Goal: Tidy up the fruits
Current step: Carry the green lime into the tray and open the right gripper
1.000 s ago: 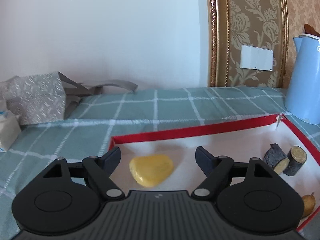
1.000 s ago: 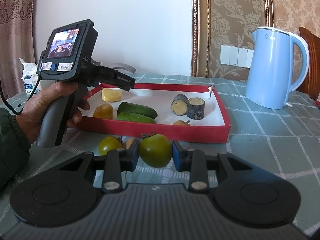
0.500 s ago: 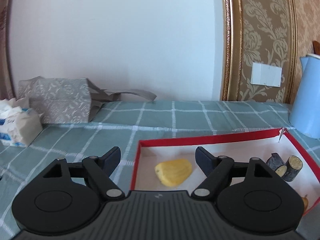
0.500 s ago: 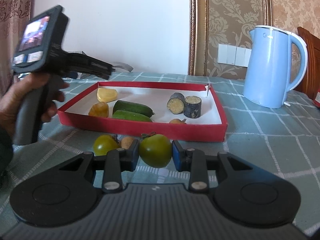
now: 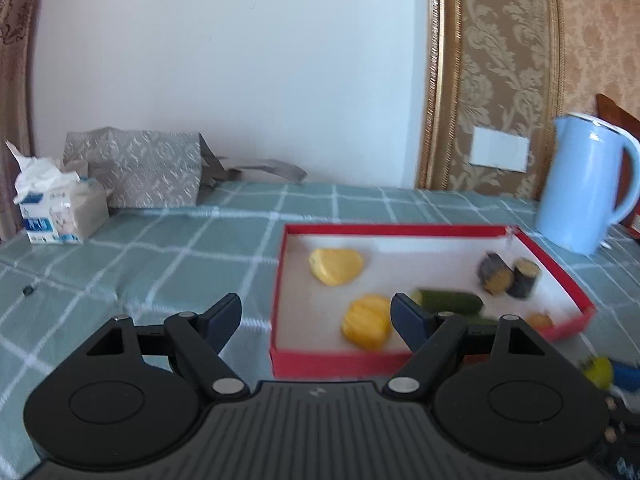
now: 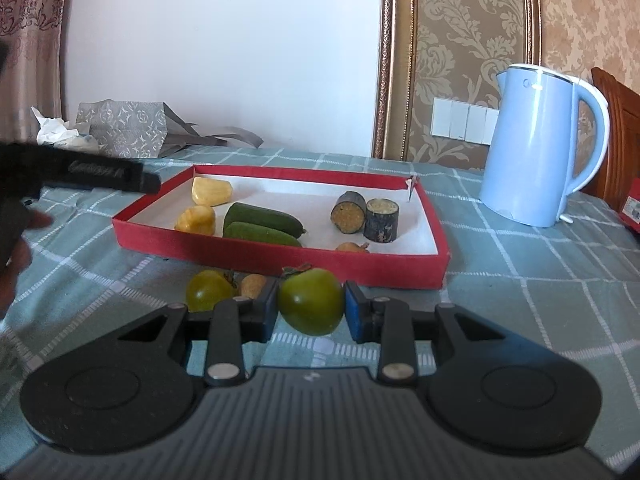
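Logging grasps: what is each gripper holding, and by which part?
The right gripper clamps the round green tomato by its left and right sides. The left gripper stands open, holding nothing.

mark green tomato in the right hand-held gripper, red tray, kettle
green tomato (image 6: pixel 310 300), right wrist view, front skin between the pads
red tray (image 6: pixel 280 254), right wrist view, near outer wall
kettle (image 6: pixel 528 148), right wrist view, middle of the blue body

The left gripper (image 5: pixel 316 316) hangs low over the table with its dark-blue pads wide apart — nothing between them. In the right wrist view its black body juts in from the far left, a hand (image 6: pixel 16 248) wrapped round its grip. The right gripper (image 6: pixel 311 308) is clamped on a round green tomato (image 6: pixel 311 300) — pads pressing both sides.
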